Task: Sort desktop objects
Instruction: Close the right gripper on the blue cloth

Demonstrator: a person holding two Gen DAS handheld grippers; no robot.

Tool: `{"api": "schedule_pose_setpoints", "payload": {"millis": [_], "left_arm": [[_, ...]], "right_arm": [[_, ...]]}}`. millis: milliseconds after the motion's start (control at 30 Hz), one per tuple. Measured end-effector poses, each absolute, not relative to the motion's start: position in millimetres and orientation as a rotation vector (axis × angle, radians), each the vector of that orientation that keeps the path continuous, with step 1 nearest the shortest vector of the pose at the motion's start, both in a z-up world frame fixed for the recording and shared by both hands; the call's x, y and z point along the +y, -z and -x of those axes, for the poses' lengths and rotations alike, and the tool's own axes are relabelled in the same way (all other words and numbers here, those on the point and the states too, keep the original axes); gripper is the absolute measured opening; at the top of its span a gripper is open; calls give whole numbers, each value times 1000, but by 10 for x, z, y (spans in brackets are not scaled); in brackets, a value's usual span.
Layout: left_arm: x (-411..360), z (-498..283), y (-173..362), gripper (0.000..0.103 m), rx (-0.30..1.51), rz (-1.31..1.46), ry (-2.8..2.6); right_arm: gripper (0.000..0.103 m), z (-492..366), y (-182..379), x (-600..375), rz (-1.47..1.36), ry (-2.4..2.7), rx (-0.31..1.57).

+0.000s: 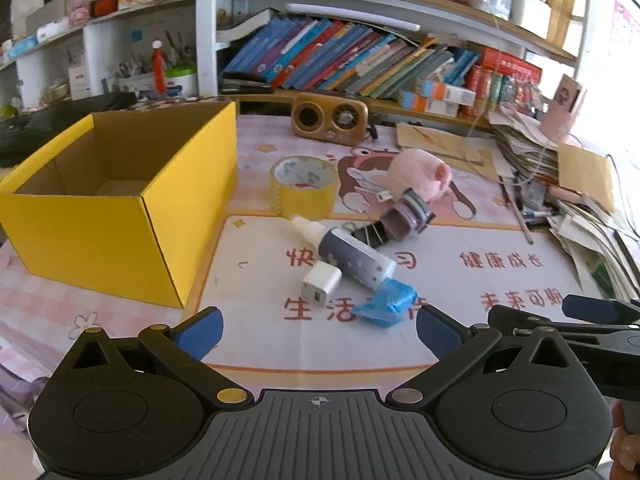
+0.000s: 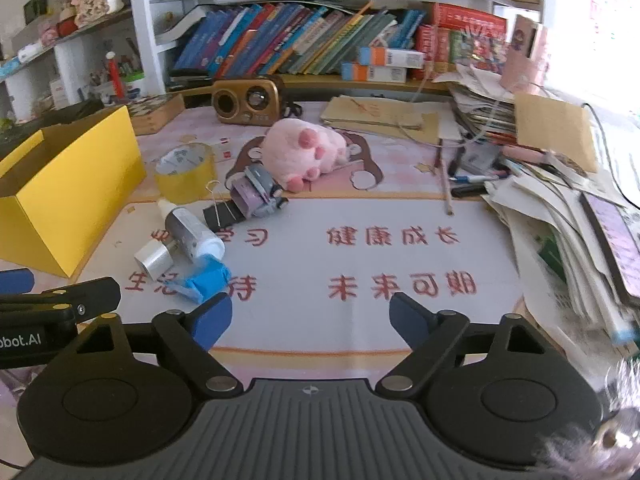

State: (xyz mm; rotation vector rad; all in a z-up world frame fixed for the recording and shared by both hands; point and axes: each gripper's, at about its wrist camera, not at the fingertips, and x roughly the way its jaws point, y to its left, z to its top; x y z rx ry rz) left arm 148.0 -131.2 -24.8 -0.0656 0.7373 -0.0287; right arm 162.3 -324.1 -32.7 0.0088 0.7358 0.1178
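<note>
An open yellow cardboard box [image 1: 116, 216] [image 2: 52, 200] stands at the left of the desk, and I see nothing inside it. On the white mat lie a blue tape wad [image 1: 386, 305] [image 2: 208, 280], a white charger cube [image 1: 321, 286] [image 2: 154, 260], a purple-grey tube [image 1: 352, 258] [image 2: 190, 230], a black binder clip [image 1: 370, 234] [image 2: 224, 213], a purple toy [image 1: 406, 216] [image 2: 256, 194], a yellow tape roll [image 1: 303, 186] [image 2: 186, 174] and a pink plush paw [image 1: 420, 174] [image 2: 306, 148]. My left gripper [image 1: 319, 332] is open just short of the wad. My right gripper [image 2: 310, 322] is open and empty over the mat.
A gold retro speaker [image 1: 329, 119] [image 2: 248, 99] stands at the back under a shelf of books [image 1: 360, 60]. A messy stack of papers [image 2: 560, 208] and pens [image 2: 468, 178] fills the right side. A wooden stick [image 2: 445, 184] lies near them.
</note>
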Motion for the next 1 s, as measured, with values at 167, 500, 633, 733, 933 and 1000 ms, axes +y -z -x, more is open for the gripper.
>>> {"api": "schedule_pose_setpoints", "payload": {"millis": [167,500,633,733,933,1000], "left_arm": [[-1331,-1548,234,103,737,64,-20],[-1192,-1616,186,103,722,76,-125],[-1117,-1621,178,103,721,82,-161],[-1082,-1618,195,103,734,84,-186],[-1052,-1631,193,103,748,80,-207],[-1068,-1647,202,103,754,78,-200]], "right_arm": [[70,-1786,335,-3240,-3,-172,743],[60,-2113,378,-3048,21,-366,764],[59,-2261,448,-2893,54,-421,795],[59,-2328,551,-2770,83,-467,840],[59,-2464,674,-2618,128,-510,876],[54,-2509,713,-2579,154,-526,887]]}}
